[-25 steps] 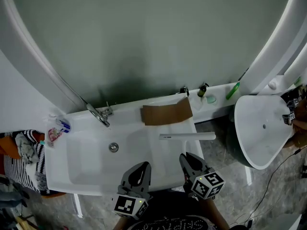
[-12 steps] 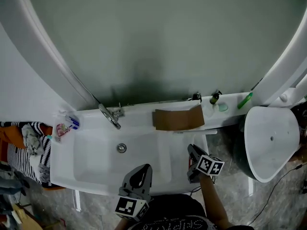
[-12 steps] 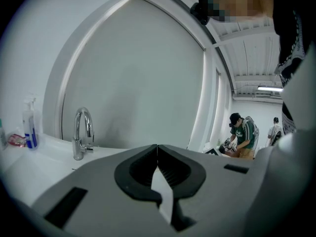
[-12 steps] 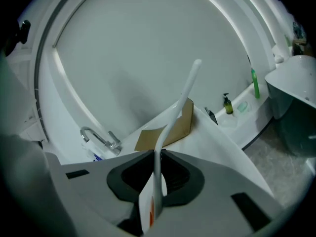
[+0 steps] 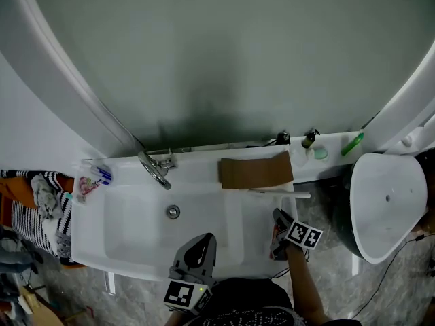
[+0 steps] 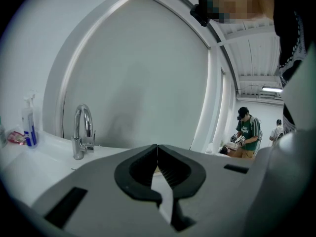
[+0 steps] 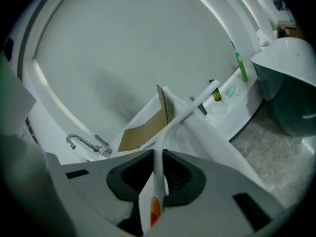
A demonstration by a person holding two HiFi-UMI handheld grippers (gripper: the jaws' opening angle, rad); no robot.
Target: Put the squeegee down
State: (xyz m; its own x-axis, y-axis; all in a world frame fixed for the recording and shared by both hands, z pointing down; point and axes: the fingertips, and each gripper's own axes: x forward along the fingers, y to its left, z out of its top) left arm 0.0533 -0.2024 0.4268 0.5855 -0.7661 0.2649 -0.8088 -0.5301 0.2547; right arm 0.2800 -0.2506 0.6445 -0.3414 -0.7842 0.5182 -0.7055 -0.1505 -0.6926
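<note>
Right gripper (image 5: 279, 216): jaws clamped on the white handle of the squeegee (image 5: 282, 194); it pointed away from the person and downward, over the near right corner of the sink (image 5: 122, 240).
Squeegee: handle ran from between the jaws up to its long cross-bar; in the right gripper view (image 7: 159, 154) the handle (image 7: 190, 107) filled the gap between the pads, with an orange mark at its near end.
Squeegee's place: the cross-bar lay over the flat right part of the sink top, just in front of the cardboard (image 5: 255, 172); whether it touched the surface could not be told.
Left gripper (image 5: 204, 240): jaws together, nothing between them, as the left gripper view (image 6: 157, 149) showed; it hung over the near edge of the sink, well apart from the squeegee.
Tap (image 5: 155, 168): chrome, curved, at the back of the basin, left of the cardboard.
Drain (image 5: 173, 211): in the basin floor, in front of the tap.
Back ledge: a small dark bottle (image 5: 309, 139) and a green tube (image 5: 353, 143) to the right of the cardboard.
Left corner: a spray bottle (image 6: 28, 125) with blue contents stood on the sink top.
Mirror (image 5: 217, 60): large, rounded, white-framed, behind the sink.
Right of the sink: a white bowl-shaped fixture (image 5: 387, 202).
Background: a person (image 6: 247, 132) in a green top stood far off in the left gripper view.
</note>
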